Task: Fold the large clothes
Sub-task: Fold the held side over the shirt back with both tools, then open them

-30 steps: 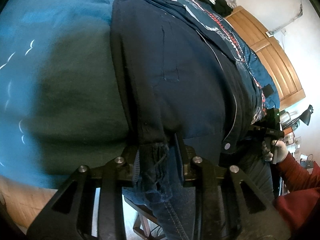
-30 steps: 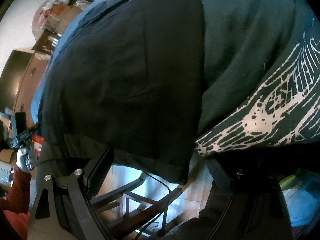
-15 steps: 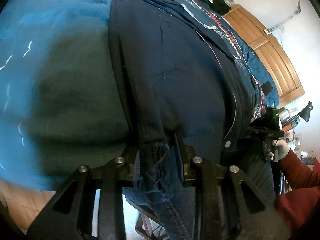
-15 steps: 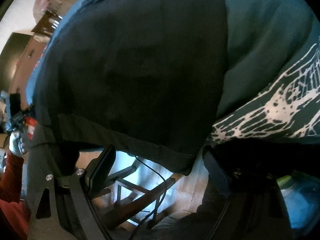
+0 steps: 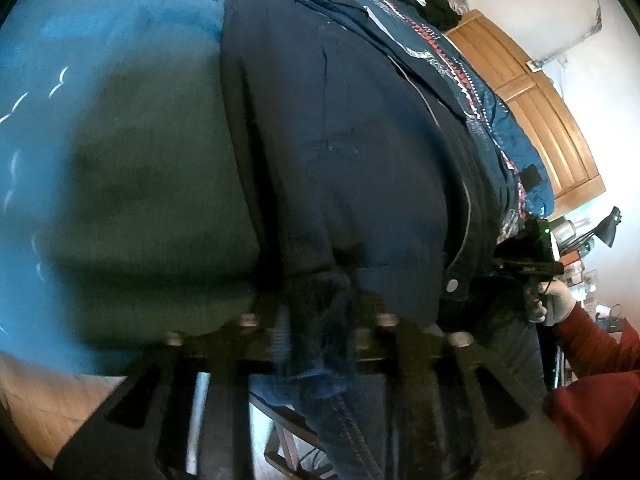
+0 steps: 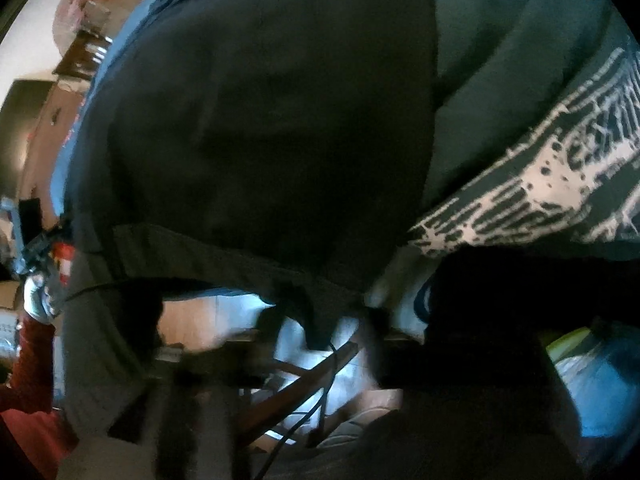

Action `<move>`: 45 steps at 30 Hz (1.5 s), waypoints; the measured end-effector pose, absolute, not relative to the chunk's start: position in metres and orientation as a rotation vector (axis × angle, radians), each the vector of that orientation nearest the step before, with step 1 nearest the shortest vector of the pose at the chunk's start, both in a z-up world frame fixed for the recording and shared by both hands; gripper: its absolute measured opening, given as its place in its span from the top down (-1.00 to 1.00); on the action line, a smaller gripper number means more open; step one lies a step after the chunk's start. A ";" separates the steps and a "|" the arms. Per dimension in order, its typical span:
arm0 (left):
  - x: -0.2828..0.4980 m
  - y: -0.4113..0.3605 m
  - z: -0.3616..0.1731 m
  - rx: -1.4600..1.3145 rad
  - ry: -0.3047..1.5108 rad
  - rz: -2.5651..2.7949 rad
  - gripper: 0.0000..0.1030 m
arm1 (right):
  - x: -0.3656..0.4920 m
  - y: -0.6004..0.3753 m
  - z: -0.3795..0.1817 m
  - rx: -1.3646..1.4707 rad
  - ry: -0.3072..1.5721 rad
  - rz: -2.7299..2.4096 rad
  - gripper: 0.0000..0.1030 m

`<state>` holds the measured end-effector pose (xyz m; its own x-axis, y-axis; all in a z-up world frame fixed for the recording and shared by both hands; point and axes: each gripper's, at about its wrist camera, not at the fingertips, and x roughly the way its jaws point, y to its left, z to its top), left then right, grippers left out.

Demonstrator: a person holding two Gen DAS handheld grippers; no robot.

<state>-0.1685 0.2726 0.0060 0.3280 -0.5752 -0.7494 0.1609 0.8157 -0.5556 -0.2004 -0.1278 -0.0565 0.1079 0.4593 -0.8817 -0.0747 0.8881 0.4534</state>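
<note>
L claw (image 5: 320, 316) stays clamped on the frayed hem of the dark jeans (image 5: 340, 152), which lie across the blue bed cover (image 5: 120, 20), same spot as 1 s ago. R claw (image 6: 320, 332) is blurred now vs sharp earlier; fingers apart w/ the black hem (image 6: 240, 256) hanging between; grip can't tell.
</note>
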 end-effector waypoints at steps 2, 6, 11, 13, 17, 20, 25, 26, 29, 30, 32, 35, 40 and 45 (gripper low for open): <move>-0.172 0.275 0.018 -0.438 1.115 -0.511 0.84 | -0.210 -0.130 -0.038 0.351 1.372 0.442 0.78; -0.174 0.281 0.050 -0.515 1.033 -0.556 0.86 | -0.225 -0.140 0.017 0.435 1.231 0.516 0.82; -0.157 0.281 0.088 -0.641 0.898 -0.620 0.86 | -0.217 -0.152 0.080 0.531 1.060 0.551 0.85; -0.146 0.283 0.104 -0.670 0.843 -0.639 0.86 | -0.203 -0.159 0.109 0.556 0.983 0.565 0.86; -0.100 0.285 0.141 -0.710 0.759 -0.664 0.86 | -0.155 -0.171 0.150 0.599 0.889 0.568 0.86; -0.045 0.281 0.161 -0.675 0.742 -0.647 0.85 | -0.080 -0.180 0.170 0.598 0.862 0.542 0.86; 0.044 0.286 0.155 -0.641 0.786 -0.569 0.83 | 0.052 -0.194 0.173 0.534 0.912 0.498 0.86; 0.066 0.287 0.144 -0.647 0.807 -0.535 0.83 | 0.083 -0.196 0.167 0.520 0.930 0.487 0.86; 0.123 0.296 0.111 -0.662 0.864 -0.456 0.76 | 0.155 -0.202 0.143 0.489 0.970 0.449 0.86; 0.136 0.297 0.103 -0.658 0.878 -0.436 0.70 | 0.174 -0.203 0.131 0.469 0.984 0.434 0.83; 0.172 0.300 0.072 -0.647 0.945 -0.376 0.53 | 0.215 -0.203 0.097 0.433 1.042 0.399 0.74; 0.214 0.297 0.021 -0.571 1.100 -0.232 0.32 | 0.246 -0.206 0.048 0.367 1.120 0.309 0.65; 0.202 0.296 0.045 -0.536 0.988 -0.282 0.03 | 0.255 -0.205 0.014 0.364 1.155 0.333 0.64; 0.185 0.322 0.074 -0.408 0.810 -0.081 -0.55 | 0.255 -0.197 0.013 0.309 1.132 0.323 0.63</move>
